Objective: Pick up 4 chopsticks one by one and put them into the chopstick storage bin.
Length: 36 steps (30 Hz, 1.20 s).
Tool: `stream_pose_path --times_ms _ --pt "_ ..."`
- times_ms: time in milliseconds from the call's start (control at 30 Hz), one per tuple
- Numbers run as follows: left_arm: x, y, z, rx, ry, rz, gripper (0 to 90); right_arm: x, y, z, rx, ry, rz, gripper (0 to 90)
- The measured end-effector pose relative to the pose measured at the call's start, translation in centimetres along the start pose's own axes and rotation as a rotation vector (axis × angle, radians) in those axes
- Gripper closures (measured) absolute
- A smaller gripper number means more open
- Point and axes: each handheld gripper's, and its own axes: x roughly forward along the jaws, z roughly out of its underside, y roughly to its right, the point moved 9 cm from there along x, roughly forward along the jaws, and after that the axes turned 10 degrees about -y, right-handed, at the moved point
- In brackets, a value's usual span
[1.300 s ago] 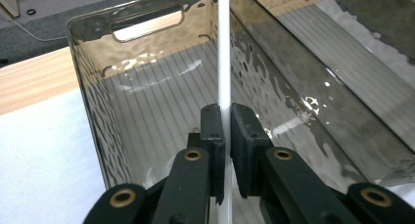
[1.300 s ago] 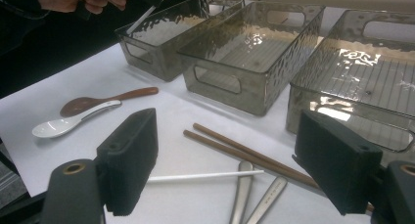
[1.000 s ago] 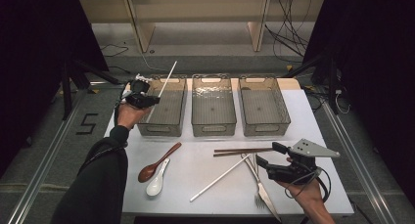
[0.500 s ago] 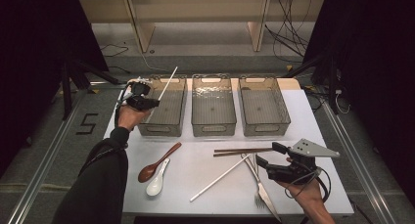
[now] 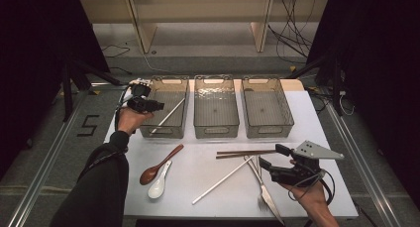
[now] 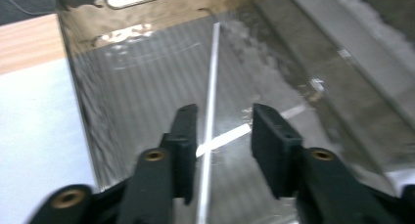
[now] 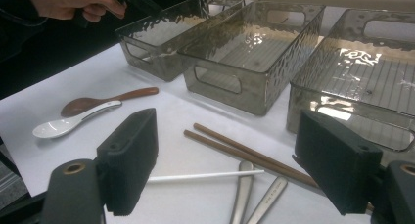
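Pretty dim room, grey floor (image 5: 208, 53) with black cables (image 5: 292, 36) trailing around, a pale wooden frame (image 5: 143, 26) behind the white table (image 5: 198, 172), black curtains (image 5: 34, 63) both sides.

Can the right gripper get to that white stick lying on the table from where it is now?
Probably yes. The right gripper is open, and the white stick lies bare on the table just ahead, though its far end touches the fork.
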Motion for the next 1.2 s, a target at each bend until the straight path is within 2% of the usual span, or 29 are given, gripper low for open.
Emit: stream_pose_path --times_ms 167,200,367,433,567,800,1200 --pt "-2.0 2.9 0.3 0.03 0.024 0.06 42.1 -0.1 0.1 0.0 0.001 0.002 0.002 25.0" --pt "-2.3 3.5 0.5 0.046 0.021 0.07 40.1 -0.1 0.1 0.0 0.0 0.004 0.003 25.0" --pt "-3.8 6.0 1.1 0.067 0.047 0.121 31.7 -0.1 0.1 0.0 0.001 0.002 0.004 25.0" --pt "-4.0 6.8 1.5 0.091 0.029 0.125 29.9 -0.1 0.0 0.0 0.0 0.002 0.005 25.0" --pt "-4.3 8.5 2.1 0.113 0.023 0.137 26.8 -0.2 0.0 -0.1 -0.005 0.006 0.006 25.0" --pt "-4.6 10.7 2.9 0.155 0.005 0.155 22.1 -0.2 0.1 -0.1 -0.004 0.008 0.005 24.9" --pt "-4.0 13.9 5.0 0.219 -0.046 0.195 16.8 -0.3 0.0 -0.2 -0.004 0.012 0.005 24.8"
